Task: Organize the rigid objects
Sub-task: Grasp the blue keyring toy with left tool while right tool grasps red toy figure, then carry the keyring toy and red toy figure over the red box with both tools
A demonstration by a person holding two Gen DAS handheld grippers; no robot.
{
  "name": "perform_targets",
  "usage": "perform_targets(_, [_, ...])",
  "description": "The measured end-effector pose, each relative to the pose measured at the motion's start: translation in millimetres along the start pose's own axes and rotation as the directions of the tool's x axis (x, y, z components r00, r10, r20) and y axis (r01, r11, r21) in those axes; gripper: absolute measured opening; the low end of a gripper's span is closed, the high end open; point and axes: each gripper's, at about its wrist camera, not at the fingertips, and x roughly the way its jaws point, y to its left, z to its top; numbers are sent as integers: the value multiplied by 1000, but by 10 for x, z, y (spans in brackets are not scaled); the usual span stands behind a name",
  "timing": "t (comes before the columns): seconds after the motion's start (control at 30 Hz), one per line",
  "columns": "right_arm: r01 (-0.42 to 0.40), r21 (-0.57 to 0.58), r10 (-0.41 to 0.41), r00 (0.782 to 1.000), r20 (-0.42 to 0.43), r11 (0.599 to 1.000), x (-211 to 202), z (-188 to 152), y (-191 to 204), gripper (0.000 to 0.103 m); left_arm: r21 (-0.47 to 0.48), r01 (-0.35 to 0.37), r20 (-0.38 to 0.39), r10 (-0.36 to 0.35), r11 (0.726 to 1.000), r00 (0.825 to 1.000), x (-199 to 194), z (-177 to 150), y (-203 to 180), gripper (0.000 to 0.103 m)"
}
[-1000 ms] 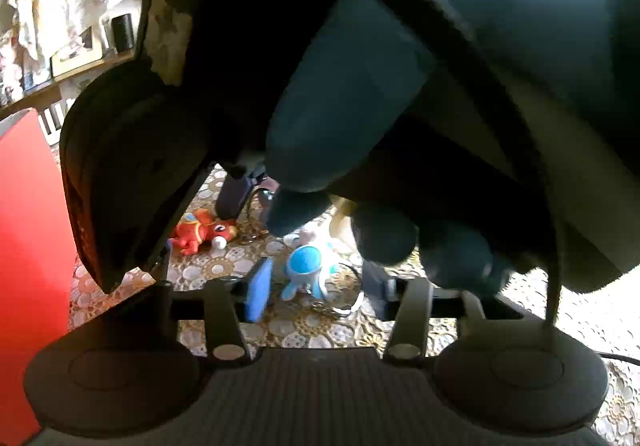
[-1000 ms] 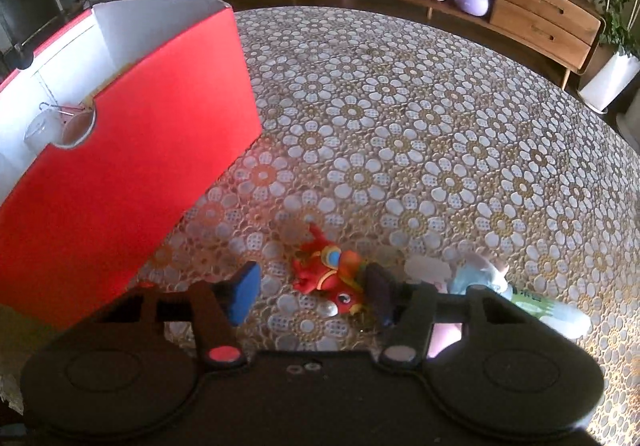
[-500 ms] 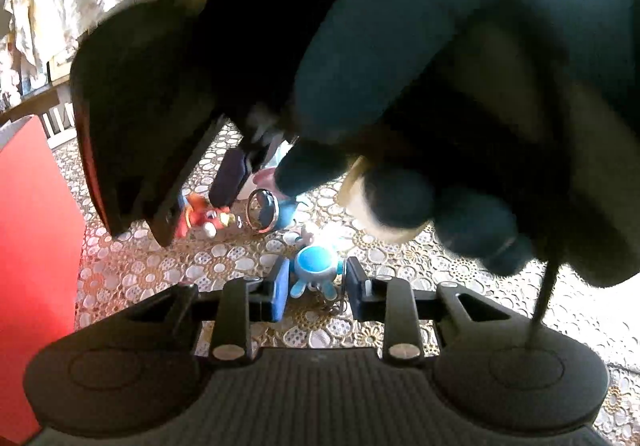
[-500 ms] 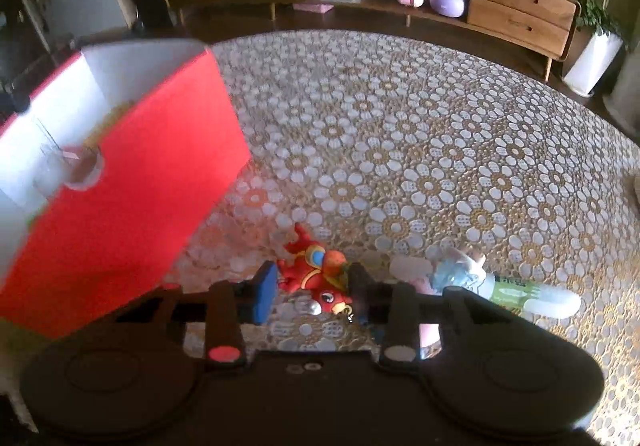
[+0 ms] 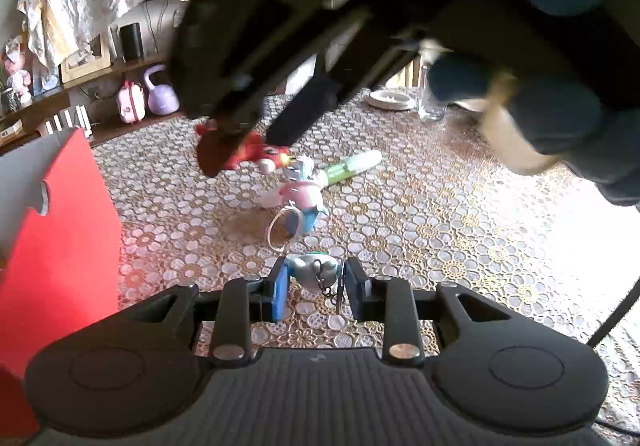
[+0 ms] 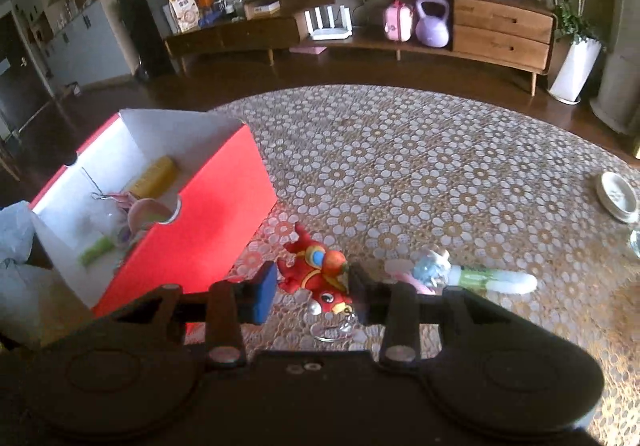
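Observation:
My left gripper (image 5: 316, 294) is shut on a small blue-and-white figure keychain (image 5: 308, 268), whose chain hangs between the pads above the tablecloth. My right gripper (image 6: 312, 296) is shut on a red toy keychain (image 6: 316, 270), held off the table with its key ring dangling below. In the left wrist view the red toy (image 5: 248, 151) hangs under the right gripper's dark body, which a gloved hand (image 5: 560, 105) holds. A pink-and-blue figure (image 5: 304, 201) with a ring and a green-and-white tube (image 5: 352, 165) lie on the cloth.
An open red box (image 6: 200, 230) with a white inside stands at the left, holding a yellow roll, a cup and other small things. A white dish (image 6: 616, 197) and a glass (image 5: 432, 105) stand at the table's far right. The round table has a flowered lace cloth.
Both grippers closed on their toys, the left on the blue figure and the right on the red one. Both then rose from the cloth, the right one higher.

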Motion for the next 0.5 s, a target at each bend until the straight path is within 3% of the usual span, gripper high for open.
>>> perform_targets(0.5, [52,34,-54,997,54,998,-648,-143,260,39,-43,-34,53,36,999,998,-778,189,268,29])
